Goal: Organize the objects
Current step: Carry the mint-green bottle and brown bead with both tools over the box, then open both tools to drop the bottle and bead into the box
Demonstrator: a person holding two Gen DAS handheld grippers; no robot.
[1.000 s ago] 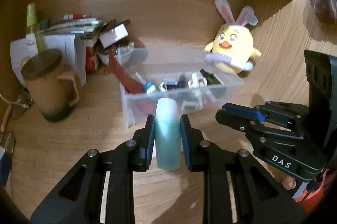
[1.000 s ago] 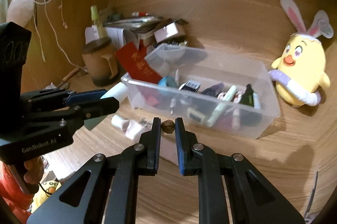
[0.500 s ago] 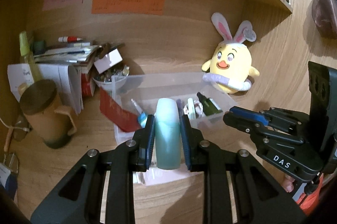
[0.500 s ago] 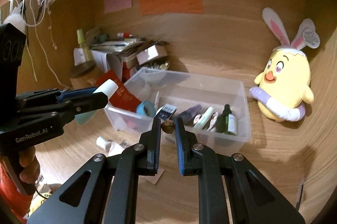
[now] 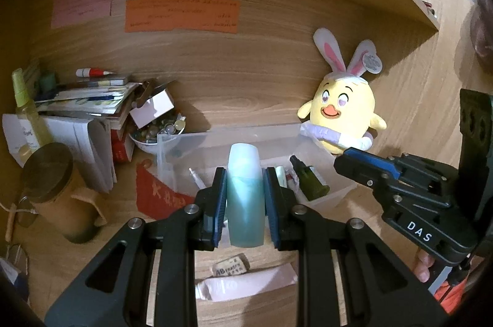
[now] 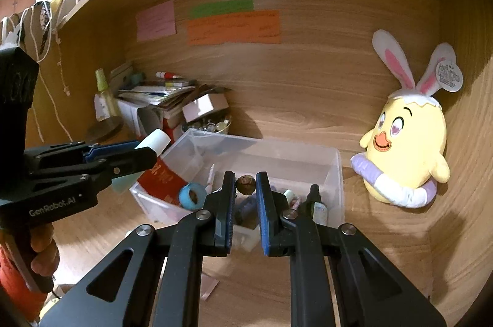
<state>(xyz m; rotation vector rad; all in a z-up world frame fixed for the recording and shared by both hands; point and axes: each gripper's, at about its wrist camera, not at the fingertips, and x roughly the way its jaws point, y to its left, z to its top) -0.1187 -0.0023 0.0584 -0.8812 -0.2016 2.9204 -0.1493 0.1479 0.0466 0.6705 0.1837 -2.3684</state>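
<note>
My left gripper (image 5: 245,179) is shut on a pale teal bottle (image 5: 245,197) with a white cap, held upright above the desk in front of the clear plastic bin (image 5: 228,133). Between the tips of my right gripper (image 6: 245,183) sits a small brown nut-like ball (image 6: 245,184), gripped and hovering over the near wall of the clear bin (image 6: 336,170). The bin holds a blue tape roll (image 6: 191,195), a dark green bottle (image 6: 315,200), pens and other small items. Each gripper shows in the other's view: the right gripper (image 5: 366,165) at the right, the left gripper (image 6: 135,153) at the left with the bottle (image 6: 154,140).
A yellow bunny-eared plush (image 6: 406,154) leans on the back wall right of the bin. At the left are a brown lidded mug (image 5: 58,194), stacked books and papers (image 5: 83,102), a bowl of small items (image 5: 157,130) and a red envelope (image 5: 160,197). A pink tube (image 5: 246,284) lies on the desk below my left gripper.
Both grippers have risen and pulled back with their loads, so the bin and desk now sit lower and farther off. A pink tube and a label have come into view under the left gripper.
</note>
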